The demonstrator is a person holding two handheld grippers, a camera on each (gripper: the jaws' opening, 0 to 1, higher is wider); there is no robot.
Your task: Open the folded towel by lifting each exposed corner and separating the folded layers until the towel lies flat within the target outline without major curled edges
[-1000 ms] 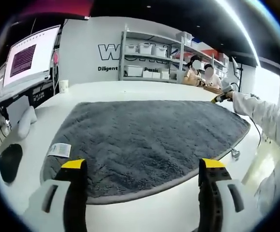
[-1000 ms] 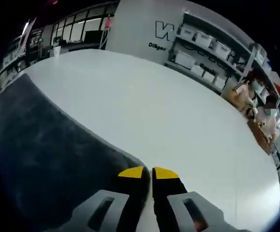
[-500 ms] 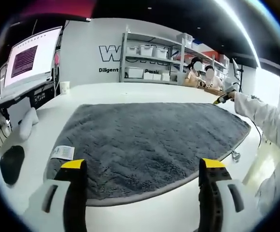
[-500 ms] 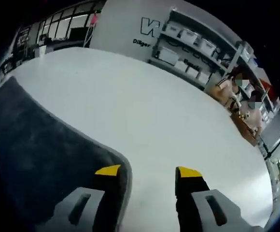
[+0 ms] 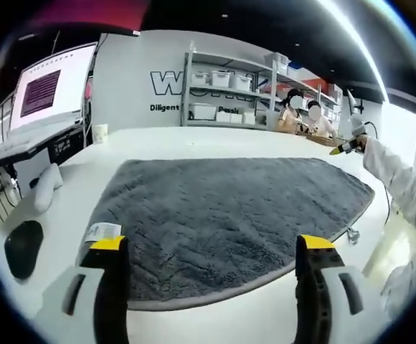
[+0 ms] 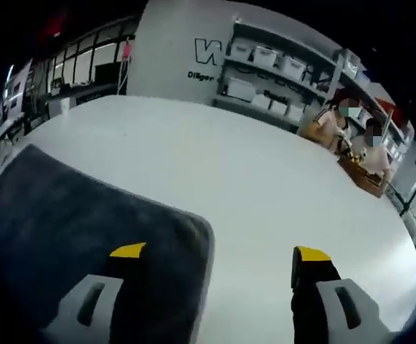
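The grey towel lies spread out on the white table, with a white label near its close left corner. My left gripper hovers open over the towel's near edge, its yellow-tipped jaws wide apart with nothing between them. At the towel's far right corner a white sleeve holds my right gripper. In the right gripper view the towel ends in a rounded corner lying flat on the table. My right gripper is open just above that corner, holding nothing.
A monitor and a black mouse-like object are on the left side. A white cup stands at the back of the table. Shelves with bins and two seated people are behind. A small metal piece sits by the right edge.
My right gripper went from shut on the towel's corner to wide open, and the corner now rests on the table. The left gripper stayed open, its view rising slightly.
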